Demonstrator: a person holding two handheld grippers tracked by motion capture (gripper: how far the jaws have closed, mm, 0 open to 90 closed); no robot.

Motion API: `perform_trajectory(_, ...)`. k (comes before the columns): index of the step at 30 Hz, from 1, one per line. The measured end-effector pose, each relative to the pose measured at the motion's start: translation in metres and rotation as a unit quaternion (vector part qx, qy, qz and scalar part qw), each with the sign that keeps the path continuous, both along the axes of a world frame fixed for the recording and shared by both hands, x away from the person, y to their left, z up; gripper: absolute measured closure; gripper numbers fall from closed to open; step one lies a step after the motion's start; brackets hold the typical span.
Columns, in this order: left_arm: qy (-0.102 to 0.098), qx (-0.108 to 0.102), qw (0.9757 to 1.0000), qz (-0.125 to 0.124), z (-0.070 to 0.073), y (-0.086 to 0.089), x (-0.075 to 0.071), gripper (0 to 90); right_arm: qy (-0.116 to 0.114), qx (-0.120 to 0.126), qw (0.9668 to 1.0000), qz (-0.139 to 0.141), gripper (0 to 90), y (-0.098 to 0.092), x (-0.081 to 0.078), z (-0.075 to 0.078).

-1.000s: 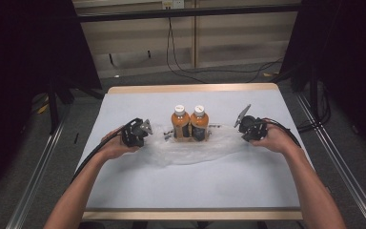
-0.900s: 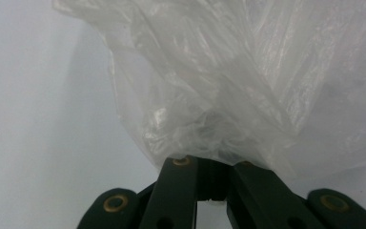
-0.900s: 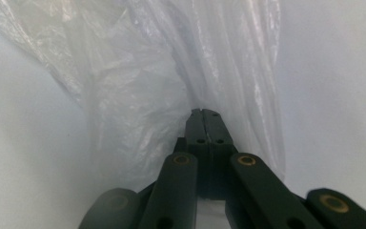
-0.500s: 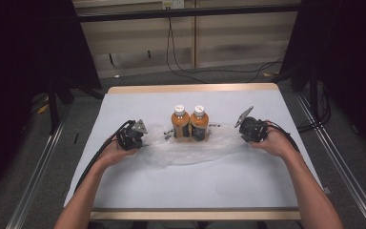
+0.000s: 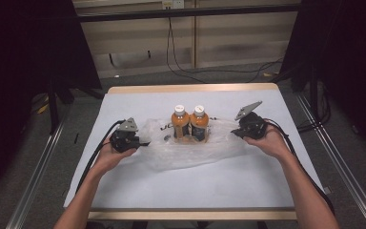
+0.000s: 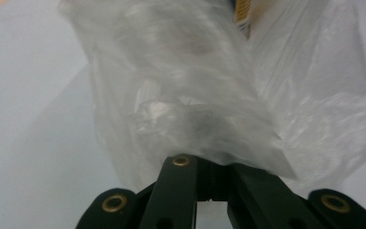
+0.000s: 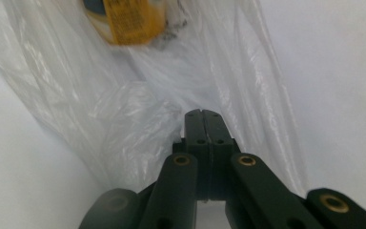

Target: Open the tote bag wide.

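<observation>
High view: two orange bottles [image 5: 189,123] with white caps stand side by side, touching, just past the middle of the white surface [image 5: 219,186]. They sit on a clear plastic bag [image 5: 190,150] that spreads out to either side of the bottles and toward the person. The left gripper [image 5: 145,143] is at the bag's edge left of the bottles, held in the left hand [image 5: 108,157]. The right gripper [image 5: 233,132] is at the bag's edge right of the bottles, held in the right hand [image 5: 272,143]. Cables trail from both grippers back along the forearms.

Left gripper view: the jaws are drawn together on a bunched fold of the bag [image 6: 195,95], which rises blurred in front of them. A yellow strip of a bottle label [image 6: 242,14] shows beyond the plastic at the top.

Right gripper view: the jaws are pressed flat together with bag film [image 7: 124,119] pinched between them. The bag stretches ahead to the base of a bottle [image 7: 124,16], with its yellow label, at the top.
</observation>
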State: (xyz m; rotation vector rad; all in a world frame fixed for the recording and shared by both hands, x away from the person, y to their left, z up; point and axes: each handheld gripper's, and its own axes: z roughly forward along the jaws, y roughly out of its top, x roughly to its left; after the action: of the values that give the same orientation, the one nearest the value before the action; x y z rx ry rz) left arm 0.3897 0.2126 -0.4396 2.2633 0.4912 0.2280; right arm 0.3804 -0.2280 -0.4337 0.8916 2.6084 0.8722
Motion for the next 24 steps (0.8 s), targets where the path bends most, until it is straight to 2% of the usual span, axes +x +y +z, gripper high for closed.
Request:
perform_trajectory(4, 0.002, -0.033, 0.9995, -0.001, 0.010, 0.005, -0.005, 90.0, -0.011, 0.036, 0.9993, -0.002, 90.0, -0.003, -0.001, 0.006)
perform_trajectory(5, 0.001, -0.046, 0.9989, -0.001, 0.012, 0.006, -0.007, 90.0, -0.009, 0.052, 0.9986, 0.000, 90.0, -0.003, -0.001, 0.007)
perform_trajectory(7, 0.000, -0.067, 0.9977, -0.004, 0.017, 0.007, -0.010, 90.0, -0.019, 0.063, 0.9978, -0.004, 90.0, -0.003, -0.002, 0.010)
perform_trajectory(10, -0.004, -0.081, 0.9967, -0.009, 0.023, 0.006, -0.014, 90.0, -0.024, 0.083, 0.9963, -0.004, 90.0, -0.002, -0.003, 0.015)
perform_trajectory(12, -0.012, -0.082, 0.9965, -0.008, 0.026, 0.003, -0.016, 90.0, -0.028, 0.095, 0.9951, -0.001, 90.0, -0.001, -0.003, 0.018)
perform_trajectory(14, -0.011, -0.088, 0.9960, -0.011, 0.027, -0.003, -0.018, 90.0, -0.030, 0.105, 0.9941, 0.001, 90.0, -0.001, -0.004, 0.022)
perform_trajectory(16, -0.002, -0.101, 0.9948, -0.012, 0.026, -0.011, -0.016, 90.0, -0.033, 0.111, 0.9933, -0.001, 90.0, -0.001, -0.004, 0.024)
perform_trajectory(19, 0.004, -0.098, 0.9950, -0.017, 0.023, -0.032, -0.012, 90.0, -0.031, 0.126, 0.9915, 0.001, 90.0, 0.000, -0.002, 0.029)
perform_trajectory(24, 0.017, -0.089, 0.9950, -0.042, 0.017, -0.073, -0.009, 89.9, -0.030, 0.108, 0.9934, 0.022, 90.0, 0.023, 0.008, 0.040)
